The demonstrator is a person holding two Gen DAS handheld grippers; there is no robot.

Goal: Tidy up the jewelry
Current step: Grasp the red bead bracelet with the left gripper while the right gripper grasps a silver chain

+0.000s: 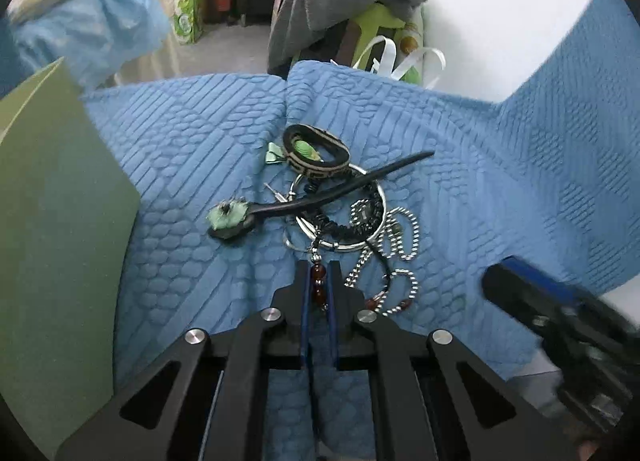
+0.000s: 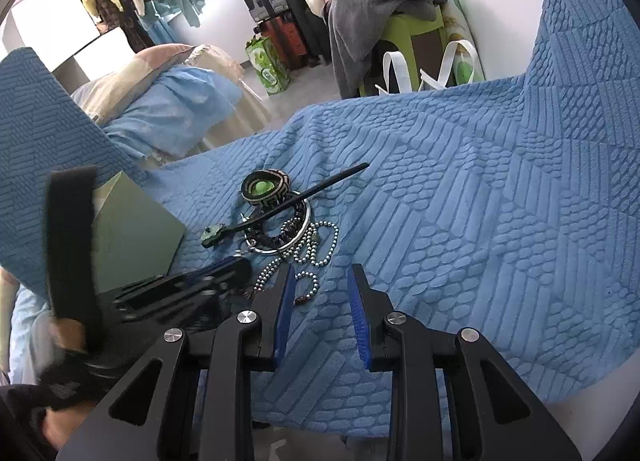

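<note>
Blue quilted cloth (image 1: 192, 149) covers the work surface, with a cluttered room of clothes and bags behind it and a green board (image 1: 56, 229) lying at the left edge. Jewelry sits in 1 tangled heap mid-cloth: a black hair stick (image 1: 320, 197) with a green flower end lies across a silver bangle (image 1: 376, 221), a woven ring (image 1: 316, 153) with a green bead rests at the far side, and a ball chain (image 1: 404, 237) loops toward the near side. From the heap a beaded strand (image 1: 319, 281) of amber beads trails toward the left gripper (image 1: 319, 285), whose fingers are pressed nearly together on those beads. The right gripper (image 2: 320, 301) hangs just right of the chain with its fingers narrowly apart and nothing between them. The risk is in the tangle: the strand's upper end seems to run under the bangle and dark cord, so a lift may drag the bangle, stick and chain along or scatter them. The pinch also sits on round beads, which could roll out of the pads if pulled sideways. A hard pull might snap the string, and the soft cloth may ruck up and shift the rest.
</note>
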